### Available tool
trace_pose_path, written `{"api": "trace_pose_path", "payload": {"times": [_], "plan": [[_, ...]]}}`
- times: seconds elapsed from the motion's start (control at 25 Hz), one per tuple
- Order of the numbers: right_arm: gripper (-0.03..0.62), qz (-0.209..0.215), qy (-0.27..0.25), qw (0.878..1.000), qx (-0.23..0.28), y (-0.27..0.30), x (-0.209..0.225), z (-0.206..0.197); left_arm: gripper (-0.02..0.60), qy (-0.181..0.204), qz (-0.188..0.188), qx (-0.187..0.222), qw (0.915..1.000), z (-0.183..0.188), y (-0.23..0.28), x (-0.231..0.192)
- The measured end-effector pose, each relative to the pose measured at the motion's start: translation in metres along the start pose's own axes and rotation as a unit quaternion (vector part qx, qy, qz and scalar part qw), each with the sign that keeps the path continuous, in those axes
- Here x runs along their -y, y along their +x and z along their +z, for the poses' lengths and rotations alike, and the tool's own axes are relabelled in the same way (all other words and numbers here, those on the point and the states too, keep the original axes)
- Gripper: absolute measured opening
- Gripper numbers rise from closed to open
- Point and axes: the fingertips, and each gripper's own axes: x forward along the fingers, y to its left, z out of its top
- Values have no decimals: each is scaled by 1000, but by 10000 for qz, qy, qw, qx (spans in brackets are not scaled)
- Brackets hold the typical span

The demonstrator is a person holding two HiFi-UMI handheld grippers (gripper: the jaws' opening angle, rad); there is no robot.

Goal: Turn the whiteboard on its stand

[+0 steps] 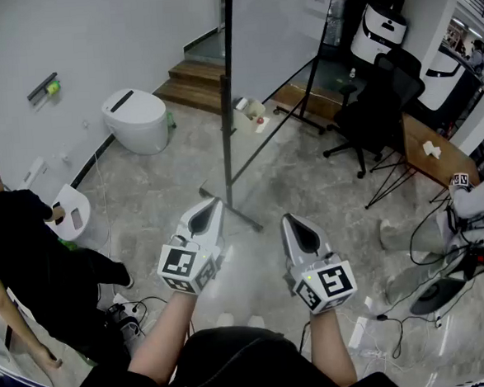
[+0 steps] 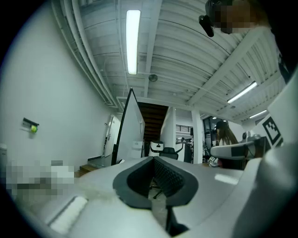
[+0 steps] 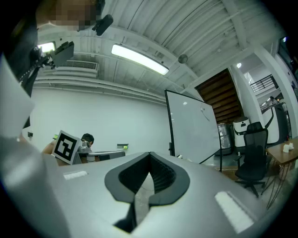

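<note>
The room is being lit brightly and evenly by ceiling tube lamps (image 2: 133,42). Both gripper views are being bent and darkened at the edges; the left gripper (image 2: 153,159) is being blurred up close.

**Room layout around my position**

I stand on a grey marbled floor (image 1: 143,195). A plain white wall (image 1: 91,42) fills the upper left of the head view, with a white toilet (image 1: 135,120) at its foot. Wooden steps (image 1: 195,83) rise at top centre. A black office chair (image 1: 377,109) and a wooden desk (image 1: 425,155) sit upper right. A tube light (image 2: 133,42) runs along the ribbed ceiling (image 2: 186,46).

white whiteboard (image 3: 193,125), black chair (image 1: 376,105), grey floor (image 1: 163,190)
</note>
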Motion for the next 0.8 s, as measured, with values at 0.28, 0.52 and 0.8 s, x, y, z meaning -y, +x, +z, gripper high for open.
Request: {"api": "trace_pose_path", "payload": {"times": [0.28,0.52,0.8], "plan": [[8,-2,38,10000,-19,-3,3,-2,2,42,-70,-37,10000,-12,0,0],[8,72,94,9999,4,-1,1,-2,2,71,-22,-7,10000,-11,0,-4],[8,145,231,9996,3,-3,4,-1,2,35,6,-54,10000,-11,3,-3]]}}
